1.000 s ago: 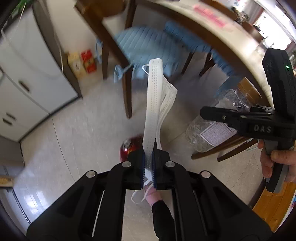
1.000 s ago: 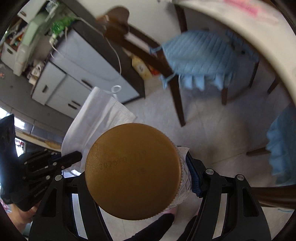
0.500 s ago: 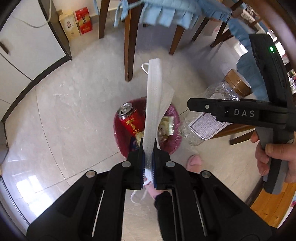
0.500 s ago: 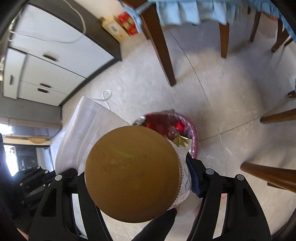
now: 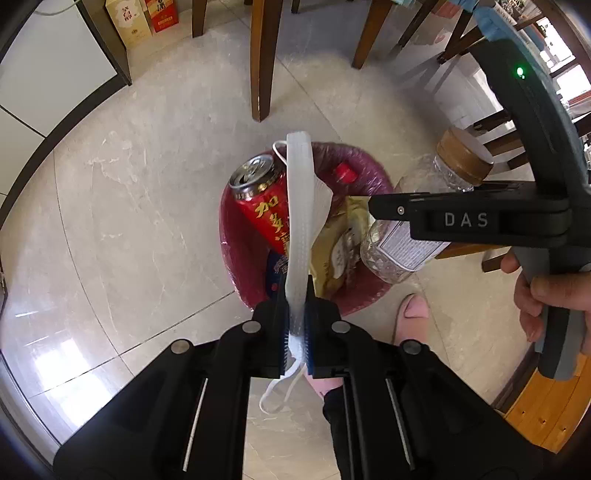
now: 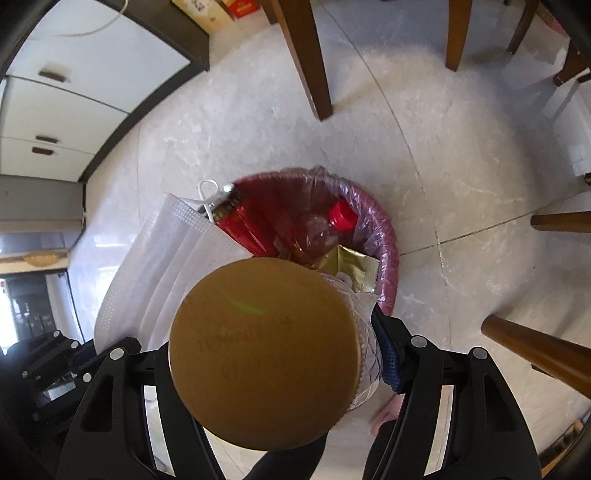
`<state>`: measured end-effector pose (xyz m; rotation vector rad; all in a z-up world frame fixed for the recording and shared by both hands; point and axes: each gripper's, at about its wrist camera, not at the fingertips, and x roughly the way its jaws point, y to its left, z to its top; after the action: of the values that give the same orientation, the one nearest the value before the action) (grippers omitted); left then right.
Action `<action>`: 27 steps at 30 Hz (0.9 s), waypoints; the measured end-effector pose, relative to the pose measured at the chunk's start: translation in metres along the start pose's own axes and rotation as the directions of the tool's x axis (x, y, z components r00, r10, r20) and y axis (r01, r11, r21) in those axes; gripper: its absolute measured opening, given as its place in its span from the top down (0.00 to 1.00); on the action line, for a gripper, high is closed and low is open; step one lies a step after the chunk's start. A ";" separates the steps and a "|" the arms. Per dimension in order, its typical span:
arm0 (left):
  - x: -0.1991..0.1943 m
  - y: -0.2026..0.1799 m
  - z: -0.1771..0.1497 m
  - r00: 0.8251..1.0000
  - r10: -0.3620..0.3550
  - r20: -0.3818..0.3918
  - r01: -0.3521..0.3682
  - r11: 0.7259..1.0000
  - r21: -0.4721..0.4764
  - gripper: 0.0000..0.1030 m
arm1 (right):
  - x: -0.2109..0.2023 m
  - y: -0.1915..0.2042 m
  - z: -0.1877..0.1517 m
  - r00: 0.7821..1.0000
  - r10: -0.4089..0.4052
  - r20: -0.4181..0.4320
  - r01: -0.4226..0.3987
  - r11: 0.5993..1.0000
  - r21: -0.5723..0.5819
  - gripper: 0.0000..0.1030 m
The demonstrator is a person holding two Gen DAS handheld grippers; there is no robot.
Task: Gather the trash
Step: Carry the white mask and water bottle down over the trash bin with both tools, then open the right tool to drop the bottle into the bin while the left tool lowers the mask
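My left gripper (image 5: 296, 325) is shut on a white face mask (image 5: 301, 218) and holds it upright above a red-lined trash bin (image 5: 236, 258). The mask also shows in the right wrist view (image 6: 162, 266). My right gripper (image 6: 273, 365) is shut on a clear plastic jar with a gold lid (image 6: 264, 354), over the bin's near rim (image 6: 388, 236). The jar shows in the left wrist view (image 5: 417, 229), beside the mask. The bin holds a red can (image 5: 262, 206), a red-capped bottle (image 6: 317, 229) and a gold wrapper (image 5: 343, 240).
Wooden chair and table legs (image 5: 262, 59) stand on the tiled floor beyond the bin. White cabinets (image 6: 85, 85) lie to the left, with boxes (image 5: 142, 16) beside them. A pink slipper (image 5: 412, 317) is next to the bin. More wooden legs (image 6: 535, 347) are at the right.
Both grippers have tilted down and moved over the trash bin, which came into view and now looks closer. The mask and the jar stay gripped.
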<state>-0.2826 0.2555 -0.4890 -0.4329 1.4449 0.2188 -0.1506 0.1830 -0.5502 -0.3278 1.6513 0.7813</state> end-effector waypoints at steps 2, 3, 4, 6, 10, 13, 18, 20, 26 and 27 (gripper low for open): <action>0.006 0.001 0.000 1.000 -0.003 -0.008 0.003 1.000 0.002 0.94 | 0.008 0.000 0.002 1.000 -0.009 -0.010 0.009 1.000 -0.005 0.34; 0.009 0.001 0.000 1.000 -0.004 -0.008 0.004 1.000 0.002 0.94 | 0.012 -0.001 0.003 1.000 -0.011 -0.013 0.011 1.000 -0.005 0.34; 0.011 0.001 -0.001 1.000 -0.011 -0.009 0.011 1.000 0.002 0.94 | 0.015 -0.001 0.004 1.000 -0.014 -0.020 0.014 1.000 -0.007 0.34; 0.014 0.001 -0.001 1.000 -0.012 -0.011 0.012 1.000 0.002 0.94 | 0.021 0.000 0.006 0.999 -0.030 -0.028 0.029 0.999 -0.012 0.34; 0.023 0.004 0.002 1.000 -0.012 -0.026 0.012 1.000 -0.004 0.93 | 0.027 -0.001 0.011 0.998 -0.041 -0.048 0.041 0.999 -0.004 0.33; 0.025 0.005 0.004 1.000 -0.010 -0.025 0.010 1.000 -0.007 0.92 | 0.024 -0.002 0.013 0.998 -0.050 -0.044 0.050 0.999 -0.004 0.30; 0.023 0.002 0.003 1.000 -0.002 -0.017 0.002 1.000 0.004 0.84 | 0.006 -0.008 0.015 0.999 -0.043 -0.010 0.043 0.999 0.007 0.30; 0.022 0.002 0.003 1.000 0.003 -0.017 -0.003 1.000 0.007 0.78 | -0.003 -0.010 0.016 0.999 -0.038 0.003 0.038 0.999 0.015 0.30; 0.015 -0.001 -0.002 1.000 0.030 -0.010 -0.030 1.000 0.009 0.55 | -0.031 -0.016 0.012 0.999 -0.024 0.036 0.023 1.000 0.020 0.30; 0.013 -0.003 -0.003 0.999 0.038 -0.012 -0.038 0.999 0.013 0.54 | -0.036 -0.017 0.010 0.999 -0.023 0.040 0.022 1.000 0.016 0.30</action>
<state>-0.2826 0.2506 -0.5018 -0.3972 1.4663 0.2382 -0.1241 0.1692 -0.5221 -0.3170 1.6130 0.7533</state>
